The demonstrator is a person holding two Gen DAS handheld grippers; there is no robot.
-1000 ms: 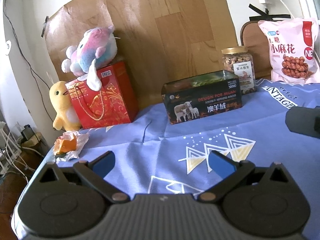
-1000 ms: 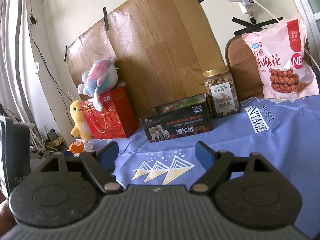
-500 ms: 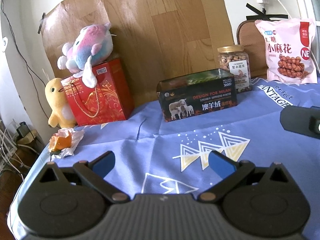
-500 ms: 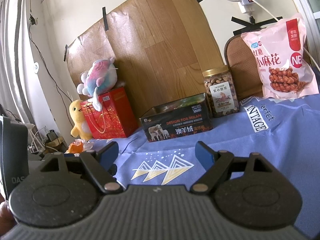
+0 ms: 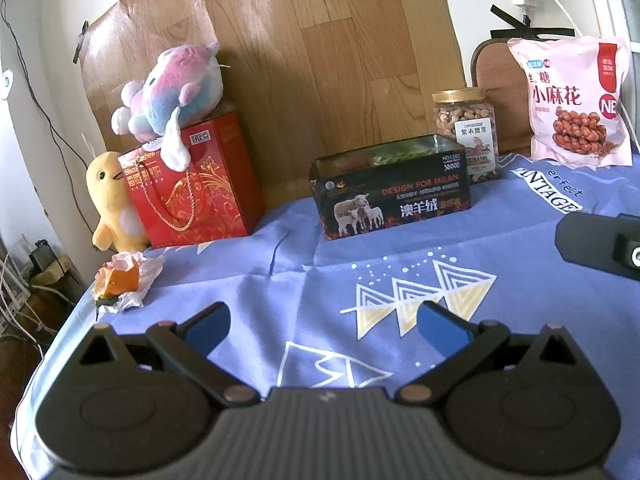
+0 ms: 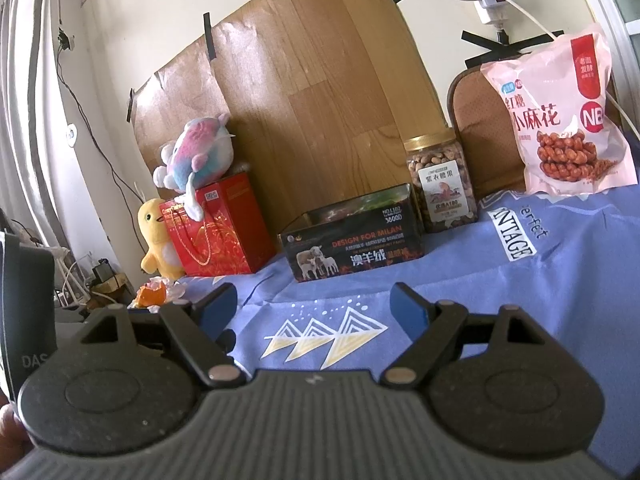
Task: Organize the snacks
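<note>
Left wrist view: hovering low over the blue tablecloth (image 5: 280, 288), left gripper (image 5: 325, 326) with fingers spread wide apart and gripping nothing. Sitting at the far edge of the cloth against the wood-grain board (image 5: 320, 60), the open black tin box (image 5: 390, 192), with the jar of nuts (image 5: 466, 132) standing just behind its right corner. Leaning upright against a brown chair back (image 5: 498, 92) at far right, the pink snack bag (image 5: 572, 100). Standing at far left, the red gift bag (image 5: 192, 188), carrying a pastel plush (image 5: 172, 88) on top and flanked by a yellow duck plush (image 5: 110, 196). Lying nearer on the cloth's left edge, an orange peel on crumpled paper (image 5: 124, 278). Right wrist view: right gripper (image 6: 314, 312) likewise splayed open and empty above the cloth, facing the tin box (image 6: 352, 240), the jar (image 6: 440, 184) and the snack bag (image 6: 560, 120), all well apart from its tips.
</note>
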